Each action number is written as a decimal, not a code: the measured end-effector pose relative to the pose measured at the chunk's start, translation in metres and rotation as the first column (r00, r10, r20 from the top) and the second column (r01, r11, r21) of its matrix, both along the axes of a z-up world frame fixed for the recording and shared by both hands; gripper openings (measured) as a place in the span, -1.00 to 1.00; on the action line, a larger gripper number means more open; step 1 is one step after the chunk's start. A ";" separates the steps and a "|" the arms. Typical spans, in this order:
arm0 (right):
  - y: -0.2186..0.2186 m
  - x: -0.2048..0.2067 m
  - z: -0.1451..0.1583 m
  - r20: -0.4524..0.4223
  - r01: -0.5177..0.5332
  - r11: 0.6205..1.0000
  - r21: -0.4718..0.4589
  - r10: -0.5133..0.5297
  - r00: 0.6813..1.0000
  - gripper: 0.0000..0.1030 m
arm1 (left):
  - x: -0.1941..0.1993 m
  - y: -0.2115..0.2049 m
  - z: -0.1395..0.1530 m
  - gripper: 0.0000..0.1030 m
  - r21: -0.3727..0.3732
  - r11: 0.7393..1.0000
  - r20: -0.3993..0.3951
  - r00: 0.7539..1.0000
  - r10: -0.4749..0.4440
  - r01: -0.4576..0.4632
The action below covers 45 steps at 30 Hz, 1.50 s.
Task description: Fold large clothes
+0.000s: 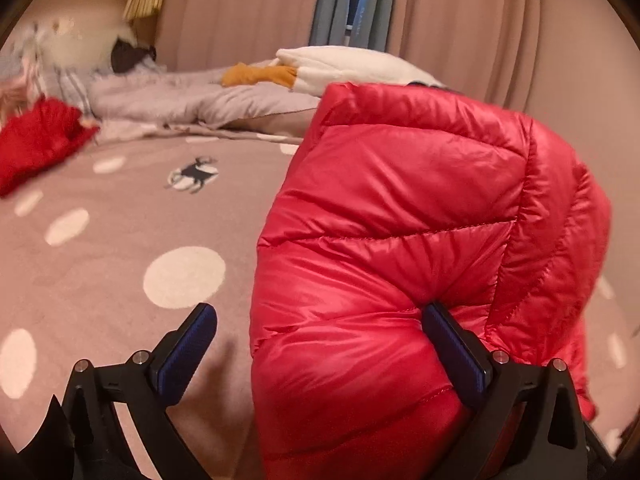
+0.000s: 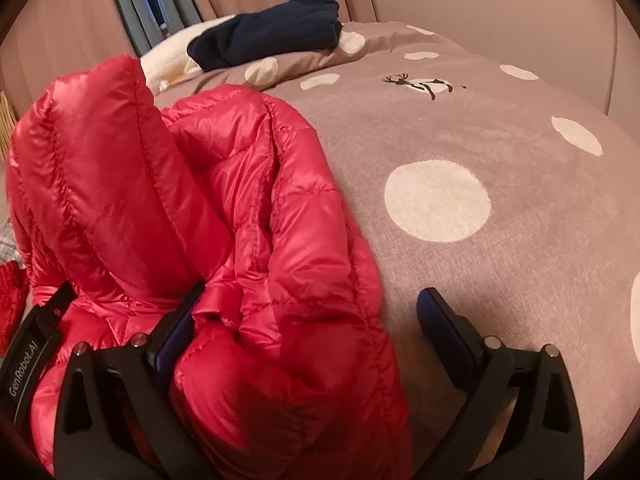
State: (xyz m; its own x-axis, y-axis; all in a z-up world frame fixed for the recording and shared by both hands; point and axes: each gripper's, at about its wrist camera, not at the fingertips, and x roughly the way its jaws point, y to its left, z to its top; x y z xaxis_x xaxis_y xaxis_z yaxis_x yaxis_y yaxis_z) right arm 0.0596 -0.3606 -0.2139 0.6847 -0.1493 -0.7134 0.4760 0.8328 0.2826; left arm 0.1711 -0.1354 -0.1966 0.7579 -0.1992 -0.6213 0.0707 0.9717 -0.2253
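My two fisheye views are dim and warm-tinted, with a dark vignette ring at every corner and the pleated pink curtains (image 1: 460,12) bowing toward twelve o'clock. Soft sheen glints on the glossy red quilted puffer jacket (image 1: 400,208), which throws faint shadows onto my dotted mauve bedspread (image 2: 500,248). The clutter (image 1: 60,52) at ten o'clock in my left view smears with motion blur.

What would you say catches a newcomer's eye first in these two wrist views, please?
The shiny red quilted puffer jacket dominates, bunched on the dusty-pink bedspread with large white dots and bulging between the blue-padded fingers of both open tools. Behind it lie a folded navy fleece garment on a pillow and, at far left, a crumpled red knitted garment.
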 end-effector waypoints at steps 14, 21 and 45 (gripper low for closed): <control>0.015 -0.024 0.062 0.172 0.026 0.997 0.072 -0.038 0.984 0.97 | -0.021 0.066 0.063 1.00 0.034 0.968 0.161 0.958 0.239 -0.247; 0.035 -0.031 0.110 0.281 -0.012 0.999 -0.038 0.022 0.959 1.00 | -0.018 0.077 0.049 1.00 -0.085 0.958 0.102 0.954 0.283 -0.275; 0.006 0.078 0.047 0.060 -0.028 0.999 -0.022 0.029 0.998 0.95 | 0.049 0.006 0.025 1.00 0.124 0.964 0.131 0.967 0.218 -0.234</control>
State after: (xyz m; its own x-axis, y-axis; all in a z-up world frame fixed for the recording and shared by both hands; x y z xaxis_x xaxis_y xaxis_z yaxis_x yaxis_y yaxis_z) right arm 0.1373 -0.3543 -0.1672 0.7307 -0.1436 -0.6674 0.4343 0.8520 0.2922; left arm 0.2202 -0.1293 -0.1721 0.8412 0.0663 -0.5367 -0.1365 0.9863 -0.0921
